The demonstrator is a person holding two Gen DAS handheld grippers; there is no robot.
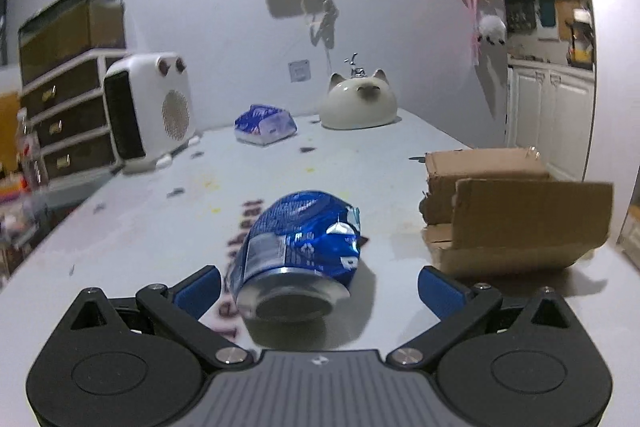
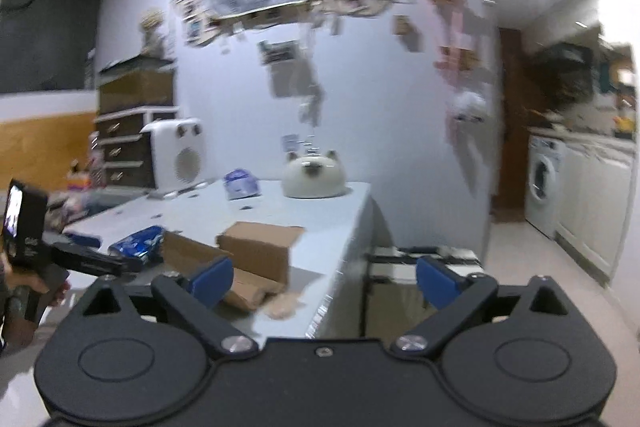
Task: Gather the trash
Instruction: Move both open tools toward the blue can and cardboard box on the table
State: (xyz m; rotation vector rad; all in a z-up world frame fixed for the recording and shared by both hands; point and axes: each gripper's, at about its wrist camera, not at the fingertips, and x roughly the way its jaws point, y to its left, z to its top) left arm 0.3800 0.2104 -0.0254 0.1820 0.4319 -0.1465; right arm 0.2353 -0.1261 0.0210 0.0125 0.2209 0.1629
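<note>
A crushed blue can [image 1: 298,251] lies on its side on the white table [image 1: 140,235], its silver end toward me. My left gripper [image 1: 319,287] is open, its blue pads [image 1: 198,291] on either side of the can's near end and not touching it. In the right wrist view the same can [image 2: 138,245] shows at the left gripper's [image 2: 108,253] tips, with a hand [image 2: 24,287] holding that tool. My right gripper [image 2: 325,283] is open and holds nothing, near the table's right edge, with a torn cardboard box [image 2: 260,255] just ahead of its left finger.
The cardboard box [image 1: 516,211] stands right of the can. Farther back are a blue-and-white packet [image 1: 264,125], a cat-shaped ceramic dome [image 1: 358,103] and a white heater [image 1: 148,107]. A drawer unit [image 1: 68,115] stands at left, a washing machine [image 2: 542,179] at far right.
</note>
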